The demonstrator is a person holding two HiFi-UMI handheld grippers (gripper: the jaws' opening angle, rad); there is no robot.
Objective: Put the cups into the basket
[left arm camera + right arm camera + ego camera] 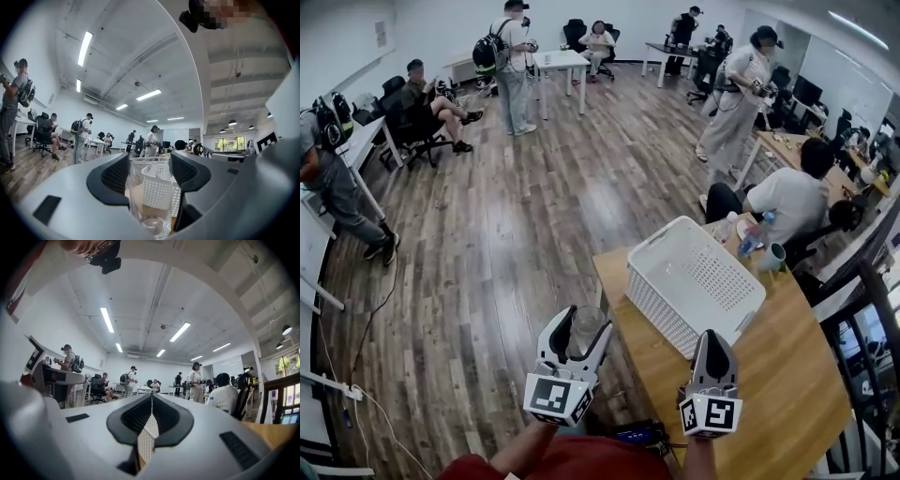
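1. Wood-topped table (pixel 769 394) in a busy office carries the white basket (pixel 661 305), and its inside looks empty.
2. The left gripper (pixel 583 323) pinches a clear glass cup (pixel 149 187) between its jaws, just off the table's near corner and short of the basket.
3. The right gripper (pixel 712 345) has its jaws pressed together on nothing.
4. By my reckoning no cup is in yet. This one still has to go across and down.

We read no words, numbers or brand names anywhere. Black-and-white square code patterns, without letters, sit on the cubes of the left gripper (pixel 579 323) at seven o'clock and the right gripper (pixel 712 337) at five o'clock in the head view.
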